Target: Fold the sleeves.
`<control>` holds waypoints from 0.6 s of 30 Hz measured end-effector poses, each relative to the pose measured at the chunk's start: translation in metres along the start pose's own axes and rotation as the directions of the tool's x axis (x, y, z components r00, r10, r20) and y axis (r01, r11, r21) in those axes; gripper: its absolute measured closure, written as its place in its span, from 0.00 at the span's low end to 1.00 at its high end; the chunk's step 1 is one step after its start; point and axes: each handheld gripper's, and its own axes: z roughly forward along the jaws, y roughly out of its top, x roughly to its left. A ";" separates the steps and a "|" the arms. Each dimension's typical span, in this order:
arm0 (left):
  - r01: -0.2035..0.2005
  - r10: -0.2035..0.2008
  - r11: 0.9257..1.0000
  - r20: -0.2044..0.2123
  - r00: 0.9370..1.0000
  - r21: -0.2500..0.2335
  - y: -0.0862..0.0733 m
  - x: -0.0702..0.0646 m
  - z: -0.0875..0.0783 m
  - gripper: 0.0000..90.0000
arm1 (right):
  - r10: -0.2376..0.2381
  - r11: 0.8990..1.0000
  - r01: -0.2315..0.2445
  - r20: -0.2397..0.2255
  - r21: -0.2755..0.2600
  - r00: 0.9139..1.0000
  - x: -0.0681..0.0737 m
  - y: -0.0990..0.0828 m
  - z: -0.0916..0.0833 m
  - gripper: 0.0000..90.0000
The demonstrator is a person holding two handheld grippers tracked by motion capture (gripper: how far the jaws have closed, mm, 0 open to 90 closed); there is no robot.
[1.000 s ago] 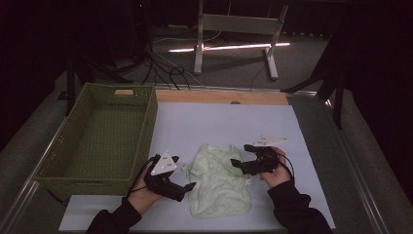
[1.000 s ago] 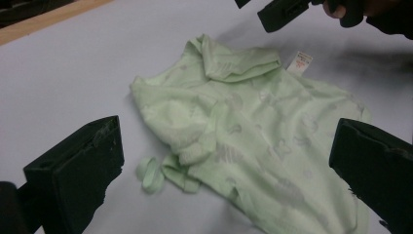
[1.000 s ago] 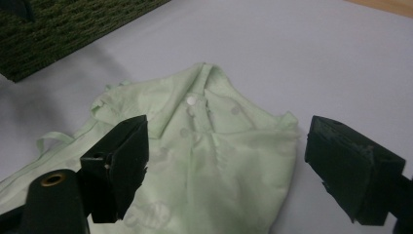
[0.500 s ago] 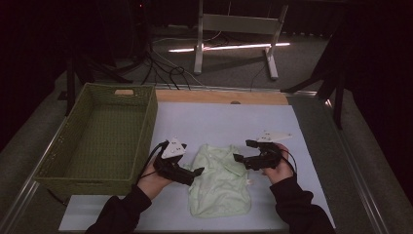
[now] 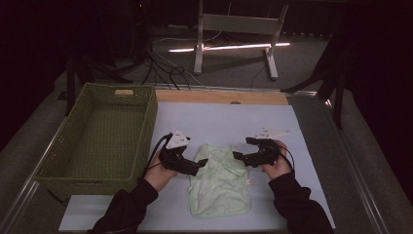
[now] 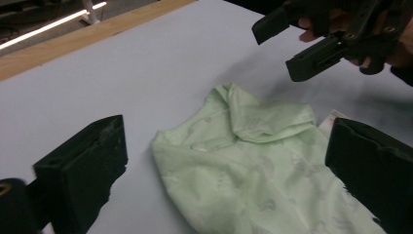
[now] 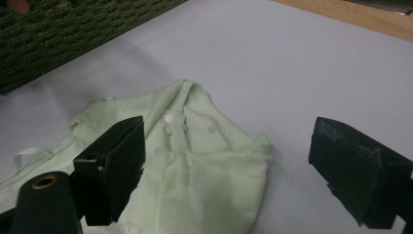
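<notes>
Lengthwise toward the person, pale green baby garment point(image 5: 220, 181), neckline at far end, between two wide-open, empty hand-held grippers

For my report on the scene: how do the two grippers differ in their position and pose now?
The left gripper reaches the garment at its upper left edge, nearer the basket; the right gripper sits at its upper right edge. The left points right, the right points left. Both are open and hold nothing.

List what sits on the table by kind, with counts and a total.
Pale green garment: 1
Green woven basket: 1
Hand-held tool: 2, left tool and right tool, both open
Total: 4
</notes>
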 end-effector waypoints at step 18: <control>0.073 -0.073 0.997 0.011 0.997 0.030 -0.007 0.020 0.030 0.03 | 0.032 0.999 -0.032 -0.003 0.023 0.999 -0.014 -0.013 0.016 0.11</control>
